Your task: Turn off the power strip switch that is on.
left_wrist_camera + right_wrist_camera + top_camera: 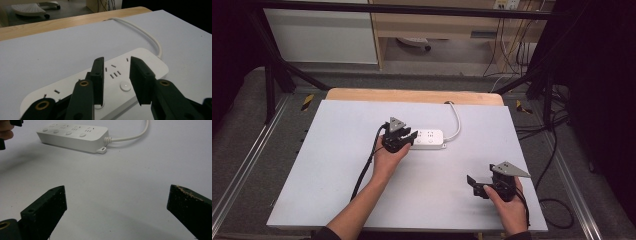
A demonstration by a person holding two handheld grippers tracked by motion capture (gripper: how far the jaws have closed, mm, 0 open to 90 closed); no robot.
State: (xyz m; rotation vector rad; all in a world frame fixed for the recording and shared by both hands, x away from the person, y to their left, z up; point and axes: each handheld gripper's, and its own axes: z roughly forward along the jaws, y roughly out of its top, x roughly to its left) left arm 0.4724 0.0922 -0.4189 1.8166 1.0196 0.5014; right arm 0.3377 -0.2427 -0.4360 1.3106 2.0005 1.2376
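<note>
A white power strip (430, 139) lies near the middle of the white tabletop (332, 170), its white cable (456, 122) running off the far edge. My left gripper (408, 138) hovers over the strip's left end. In the left gripper view the strip (152, 63) lies under the left gripper (116, 65), whose jaws stand a little apart with nothing between them; a round button (125, 86) shows in the gap. My right gripper (476, 186) rests near the front right, wide open (117, 192) and empty, facing the strip (72, 136) and its cable (135, 135).
A wooden edge (412, 95) borders the table's far side. Black frame struts (277, 70) stand at the back left and back right. Dark cables (552, 150) trail on the floor to the right.
</note>
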